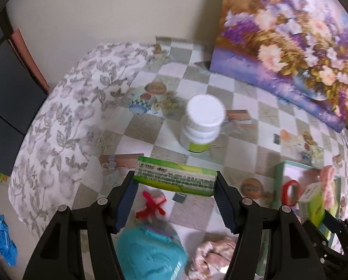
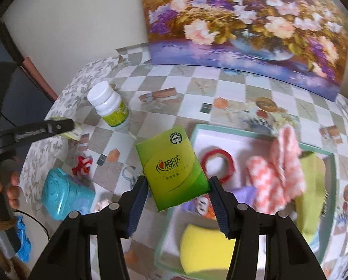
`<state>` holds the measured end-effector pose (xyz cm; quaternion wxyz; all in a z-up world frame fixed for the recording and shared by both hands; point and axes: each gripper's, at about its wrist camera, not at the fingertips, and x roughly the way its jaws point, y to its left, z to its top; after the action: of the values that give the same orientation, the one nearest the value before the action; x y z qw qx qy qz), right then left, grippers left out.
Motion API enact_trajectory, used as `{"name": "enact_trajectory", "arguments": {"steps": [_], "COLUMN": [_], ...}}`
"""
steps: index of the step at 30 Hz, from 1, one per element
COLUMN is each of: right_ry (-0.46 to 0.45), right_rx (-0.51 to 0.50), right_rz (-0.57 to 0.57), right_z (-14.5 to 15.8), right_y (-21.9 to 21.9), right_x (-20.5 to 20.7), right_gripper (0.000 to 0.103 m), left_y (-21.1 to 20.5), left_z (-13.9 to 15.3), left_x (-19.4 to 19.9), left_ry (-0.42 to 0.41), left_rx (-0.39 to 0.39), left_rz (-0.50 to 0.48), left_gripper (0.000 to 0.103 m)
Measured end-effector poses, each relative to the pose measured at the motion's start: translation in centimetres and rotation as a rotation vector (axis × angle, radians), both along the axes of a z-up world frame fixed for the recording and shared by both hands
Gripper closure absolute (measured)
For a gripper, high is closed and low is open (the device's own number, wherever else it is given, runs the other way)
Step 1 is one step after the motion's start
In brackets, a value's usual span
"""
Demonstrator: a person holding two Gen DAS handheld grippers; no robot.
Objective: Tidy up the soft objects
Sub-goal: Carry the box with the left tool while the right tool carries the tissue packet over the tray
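A green tissue pack [image 1: 174, 175] is clamped edge-on between the blue pads of my left gripper [image 1: 175, 180], lifted above the checked tablecloth. Below it lie a turquoise soft pouch [image 1: 150, 252], a red fuzzy twist [image 1: 153, 204] and a pink crumpled cloth [image 1: 213, 254]. My right gripper [image 2: 177, 182] is shut on a second green tissue pack [image 2: 174, 172], face up, beside the left rim of the teal tray [image 2: 243, 128]. The tray holds a pink checked cloth [image 2: 278, 172], a yellow sponge [image 2: 201, 249], a green cloth [image 2: 311, 186] and a red tape ring [image 2: 217, 163].
A white pill bottle [image 1: 201, 126] stands upright behind the left pack. A large flower painting [image 2: 243, 23] leans on the wall at the back. The table's left side drops off under a leaf-print cloth [image 1: 57, 128]. A person's hand [image 2: 10, 186] holds the left tool.
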<state>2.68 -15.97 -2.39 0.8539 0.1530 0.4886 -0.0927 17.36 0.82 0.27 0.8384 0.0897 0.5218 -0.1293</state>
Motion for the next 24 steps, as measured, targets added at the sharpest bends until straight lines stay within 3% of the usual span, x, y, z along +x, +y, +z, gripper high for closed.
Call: {"name": "enact_trajectory", "arguments": {"steps": [9,24], "right_ry": [-0.049,-0.054], "right_rx": [-0.030,-0.006], "right_rz": [-0.040,-0.161], "right_z": [2.5,2.4], "right_y": [-0.8,-5.6], "right_x": [-4.0,-9.9], "right_gripper": [0.047,0.047], "left_y": [-2.6,-8.4], "left_z": [2.2,0.4], "left_x": [-6.1,-13.7], "left_ry": [-0.073,-0.082], "left_rx": [-0.024,0.004], "left_rz": [-0.056,-0.222], "left_gripper": [0.037,0.037]}}
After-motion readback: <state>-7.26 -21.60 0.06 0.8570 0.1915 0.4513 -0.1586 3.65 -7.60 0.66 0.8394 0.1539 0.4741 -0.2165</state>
